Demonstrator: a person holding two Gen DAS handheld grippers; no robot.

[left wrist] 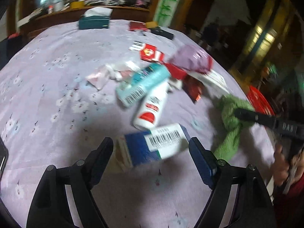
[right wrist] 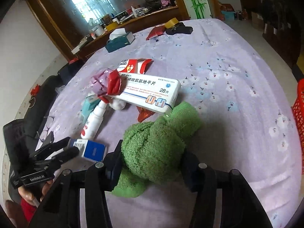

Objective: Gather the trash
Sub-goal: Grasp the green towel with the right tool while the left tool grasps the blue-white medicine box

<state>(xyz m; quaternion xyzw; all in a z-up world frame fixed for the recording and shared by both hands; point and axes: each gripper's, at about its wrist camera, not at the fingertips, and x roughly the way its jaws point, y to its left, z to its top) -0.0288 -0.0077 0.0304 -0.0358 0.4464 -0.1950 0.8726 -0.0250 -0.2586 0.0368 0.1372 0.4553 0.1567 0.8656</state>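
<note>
- The left gripper (left wrist: 151,145) has its jaws spread to either side of the blue box (left wrist: 152,146), which lies on the lilac tablecloth (left wrist: 47,95) just nearer the camera than the white bottle (left wrist: 150,110); whether the pads already touch the box cannot be told, since the left view is blurred.
- The right gripper (right wrist: 152,163) has its jaws pinching the green towel (right wrist: 159,144), which lies just beside the blue box, on the side toward the red basket (right wrist: 299,114).
- Risk: the blue box sits askew between the spread jaws, so closing on its corners would likely twist it out or push it into the white bottle.
- Risk: the white bottle lies on its side touching the teal tube (left wrist: 142,83); a knock from the blue box could roll it farther away.
- Risk: the two grippers work close together beside the blue box, so the towel's loose end could drag over the box or snag the left fingers.
- Risk: the towel is probably not trash; carrying it to the basket would be an error.
- The left view alone shows the barcode face of the blue box and the crumpled tissue (left wrist: 102,74) beyond the white bottle.
- The right view alone shows the long white pill box (right wrist: 150,93) clearly, beyond the white bottle as seen from the blue box, and the towel filling the pinching jaws.
</note>
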